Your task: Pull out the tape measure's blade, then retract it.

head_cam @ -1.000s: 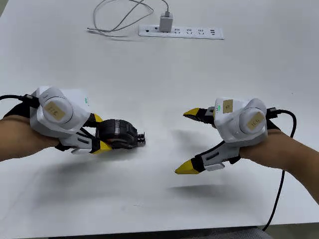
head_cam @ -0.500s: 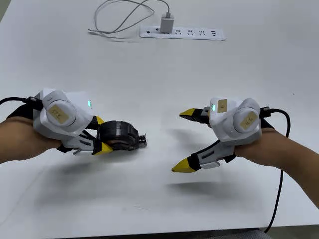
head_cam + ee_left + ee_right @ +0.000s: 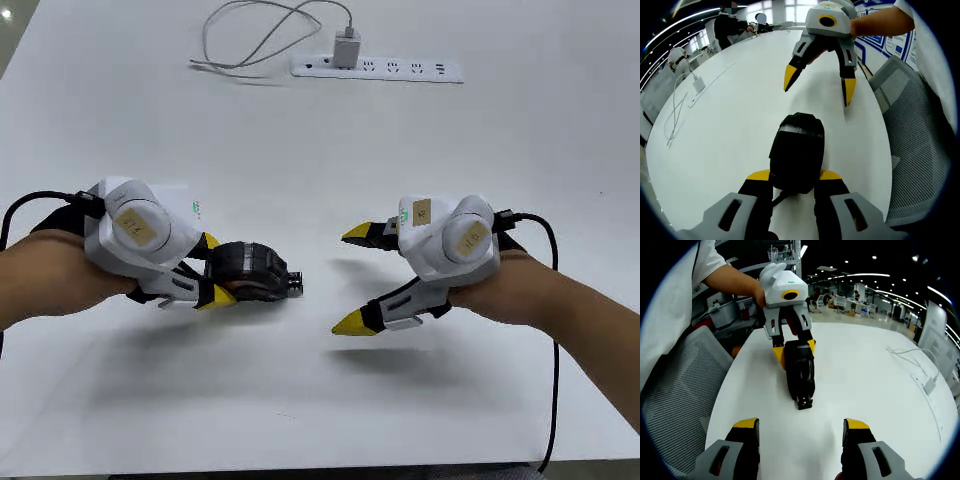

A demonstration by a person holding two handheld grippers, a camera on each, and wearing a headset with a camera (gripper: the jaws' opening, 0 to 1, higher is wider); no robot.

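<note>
One tape measure [image 3: 252, 272], held left of centre in the head view.
Its black case lies on the white table [image 3: 300, 150], blade drawn in, hook end pointing right. The left gripper [image 3: 215, 269] has its yellow-tipped jaws closed on the case's sides. The right gripper [image 3: 352, 279] hovers near it, right of centre, jaws spread wide and holding nothing. A power strip [image 3: 377, 68] lies at the top of the frame.

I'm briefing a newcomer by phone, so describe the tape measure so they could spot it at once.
On the white table, look to the near left, far from the power strip at the back. The tape measure is the chunky black case clamped in the left gripper; the right gripper opposite it is open, holding nothing.
</note>
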